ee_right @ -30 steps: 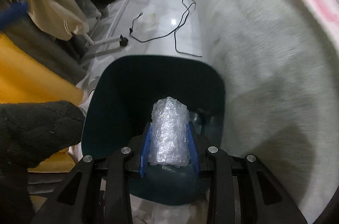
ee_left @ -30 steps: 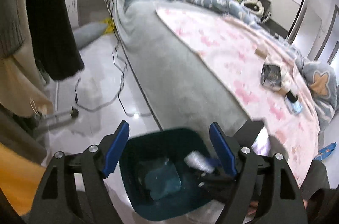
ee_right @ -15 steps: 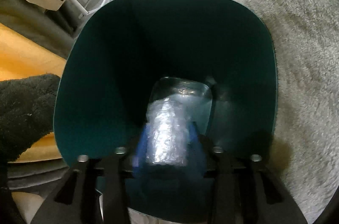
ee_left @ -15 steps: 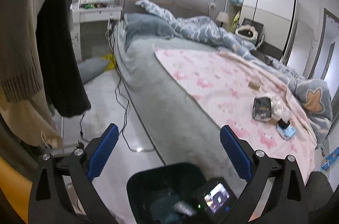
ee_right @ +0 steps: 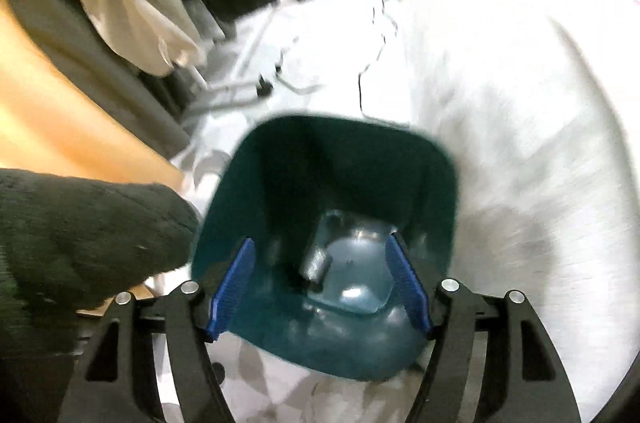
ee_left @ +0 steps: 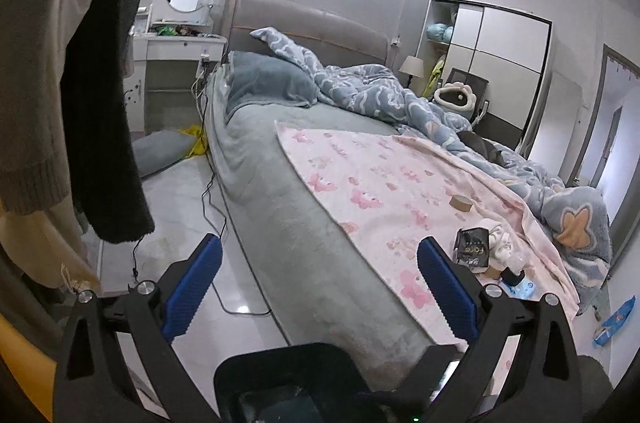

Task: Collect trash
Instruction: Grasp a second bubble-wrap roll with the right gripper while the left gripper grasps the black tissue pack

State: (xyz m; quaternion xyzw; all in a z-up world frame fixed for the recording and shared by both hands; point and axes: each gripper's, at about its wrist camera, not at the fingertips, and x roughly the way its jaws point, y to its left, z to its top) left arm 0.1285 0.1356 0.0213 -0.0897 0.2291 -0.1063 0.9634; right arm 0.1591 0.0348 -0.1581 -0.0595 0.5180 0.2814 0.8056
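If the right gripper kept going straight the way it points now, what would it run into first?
Most likely the inside of the dark teal bin: the open right gripper points down into its mouth, toward the clear plastic lying at the bottom. The frame is blurred, so depth is uncertain.

Left claw [ee_left: 318,287] and right claw [ee_right: 320,283] gape empty.

Pink blanket [ee_left: 384,183] across bed [ee_left: 288,207] (wrappers [ee_left: 474,247] near its foot)
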